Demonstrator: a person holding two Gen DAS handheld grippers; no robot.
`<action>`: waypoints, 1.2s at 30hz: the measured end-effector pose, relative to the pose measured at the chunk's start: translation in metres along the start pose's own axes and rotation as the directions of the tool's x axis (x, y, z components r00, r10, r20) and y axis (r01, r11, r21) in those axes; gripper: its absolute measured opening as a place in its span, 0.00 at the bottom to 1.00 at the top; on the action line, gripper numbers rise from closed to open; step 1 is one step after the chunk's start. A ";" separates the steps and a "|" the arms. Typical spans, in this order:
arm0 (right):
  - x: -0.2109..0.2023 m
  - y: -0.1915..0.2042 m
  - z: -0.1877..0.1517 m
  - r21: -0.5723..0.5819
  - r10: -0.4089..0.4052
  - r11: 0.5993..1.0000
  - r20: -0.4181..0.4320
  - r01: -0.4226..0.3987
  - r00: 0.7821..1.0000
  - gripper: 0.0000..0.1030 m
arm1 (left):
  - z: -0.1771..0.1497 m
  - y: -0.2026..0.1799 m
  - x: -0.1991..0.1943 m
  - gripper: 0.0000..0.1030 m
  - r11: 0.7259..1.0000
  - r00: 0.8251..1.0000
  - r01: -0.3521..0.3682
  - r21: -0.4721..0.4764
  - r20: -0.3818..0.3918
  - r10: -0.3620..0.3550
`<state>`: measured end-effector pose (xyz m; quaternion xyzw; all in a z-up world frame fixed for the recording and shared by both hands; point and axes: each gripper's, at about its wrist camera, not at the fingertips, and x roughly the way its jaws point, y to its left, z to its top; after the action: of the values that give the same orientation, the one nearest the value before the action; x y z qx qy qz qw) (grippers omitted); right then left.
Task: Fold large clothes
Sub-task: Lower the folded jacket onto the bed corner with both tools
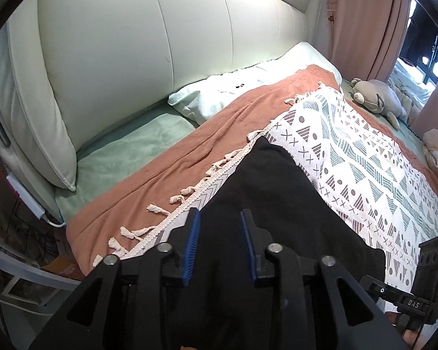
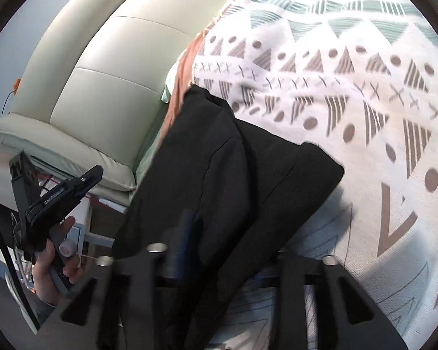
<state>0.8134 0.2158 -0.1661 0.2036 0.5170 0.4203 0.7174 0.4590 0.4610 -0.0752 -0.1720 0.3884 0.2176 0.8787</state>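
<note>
While both tools stand parted, the left tool (image 1: 220, 245) and the right tool (image 2: 232, 250) grip nothing, though the black garment (image 1: 277, 180) lies between their fingers on the patterned throw (image 1: 379, 175) at the bed's near edge. I'd smooth each fold flat before regripping the hem. Farther off, the fringe (image 1: 172, 204), pillow (image 1: 233, 93) and plush toy (image 1: 373, 96) leave the cloth unobstructed.

Black left claw (image 1: 220, 245), blue ribbed pads (image 1: 192, 248), silver screws, black right claw (image 2: 219, 250)
</note>
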 end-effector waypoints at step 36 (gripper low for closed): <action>0.031 0.006 -0.043 0.046 0.079 0.996 -0.071 -0.076 0.994 0.29 | -0.191 0.092 -0.001 0.56 0.811 0.971 0.201 -0.550 0.003 -0.239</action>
<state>0.7750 0.2385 -0.1963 0.2233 0.5434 0.4436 0.6767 0.2950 0.4481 -0.2091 -0.4662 0.3166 0.2100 0.7989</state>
